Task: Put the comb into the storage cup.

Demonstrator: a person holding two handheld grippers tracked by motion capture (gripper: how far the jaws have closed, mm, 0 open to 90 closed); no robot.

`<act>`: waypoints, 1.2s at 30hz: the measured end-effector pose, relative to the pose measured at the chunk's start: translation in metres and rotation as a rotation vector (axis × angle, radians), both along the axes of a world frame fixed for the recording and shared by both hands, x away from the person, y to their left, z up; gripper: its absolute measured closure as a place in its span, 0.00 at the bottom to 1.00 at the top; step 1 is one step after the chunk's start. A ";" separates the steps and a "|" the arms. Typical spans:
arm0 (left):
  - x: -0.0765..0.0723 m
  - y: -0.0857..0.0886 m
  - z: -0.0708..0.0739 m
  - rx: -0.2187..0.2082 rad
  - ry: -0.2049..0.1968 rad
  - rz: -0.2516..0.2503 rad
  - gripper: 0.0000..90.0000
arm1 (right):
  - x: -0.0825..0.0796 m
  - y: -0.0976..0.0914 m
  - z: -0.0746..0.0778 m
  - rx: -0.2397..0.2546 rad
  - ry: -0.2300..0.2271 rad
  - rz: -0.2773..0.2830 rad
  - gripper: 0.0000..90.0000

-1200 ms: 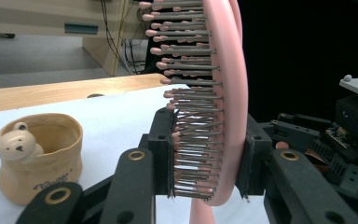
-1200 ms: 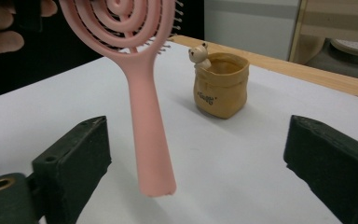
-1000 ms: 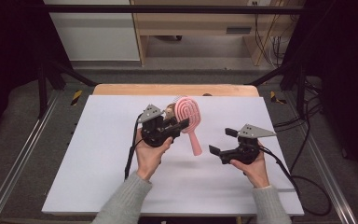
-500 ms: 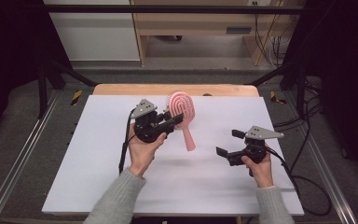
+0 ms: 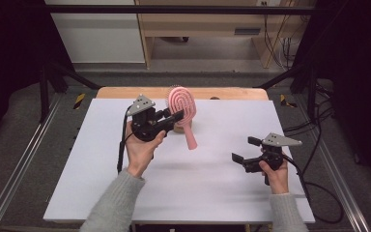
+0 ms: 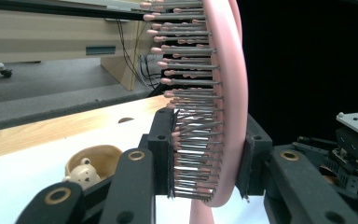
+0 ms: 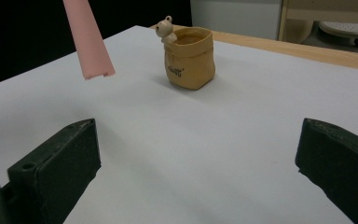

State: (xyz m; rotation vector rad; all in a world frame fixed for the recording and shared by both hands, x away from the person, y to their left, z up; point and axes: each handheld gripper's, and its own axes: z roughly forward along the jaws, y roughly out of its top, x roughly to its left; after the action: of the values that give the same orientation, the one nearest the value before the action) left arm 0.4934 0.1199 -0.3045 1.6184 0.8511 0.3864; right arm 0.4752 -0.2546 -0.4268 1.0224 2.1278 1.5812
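A pink hairbrush (image 5: 182, 99) hangs above the white table, handle pointing down, with my left gripper (image 5: 176, 116) shut on its round head. In the left gripper view the jaws clamp the head edge-on (image 6: 228, 93), bristles facing left, one pad (image 6: 164, 154) against them. My right gripper (image 5: 245, 150) rests low at the right, open and holding nothing. In the right gripper view its jaws (image 7: 198, 168) stand wide apart over bare table, and the brush's handle tip (image 7: 91, 42) hangs at upper left.
A small tan pot with a bear figure (image 7: 189, 56) stands on the table just behind the brush (image 5: 179, 128). The white tabletop (image 5: 198, 193) lies on a wooden bench with black frame rails around it. Cables trail off to the right.
My left hand has carried the brush up and to the left, away from the right gripper. The right gripper has drawn back to the right and sunk a little.
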 end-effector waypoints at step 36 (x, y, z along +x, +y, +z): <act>0.024 0.008 0.038 0.051 -0.037 0.024 0.71 | -0.003 -0.008 -0.010 -0.028 0.003 0.000 0.00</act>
State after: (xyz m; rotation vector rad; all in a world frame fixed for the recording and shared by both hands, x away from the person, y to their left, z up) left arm 0.5174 0.1275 -0.2670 1.6449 0.8390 0.4571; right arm 0.4725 -0.2630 -0.4368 1.0160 2.1464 1.5462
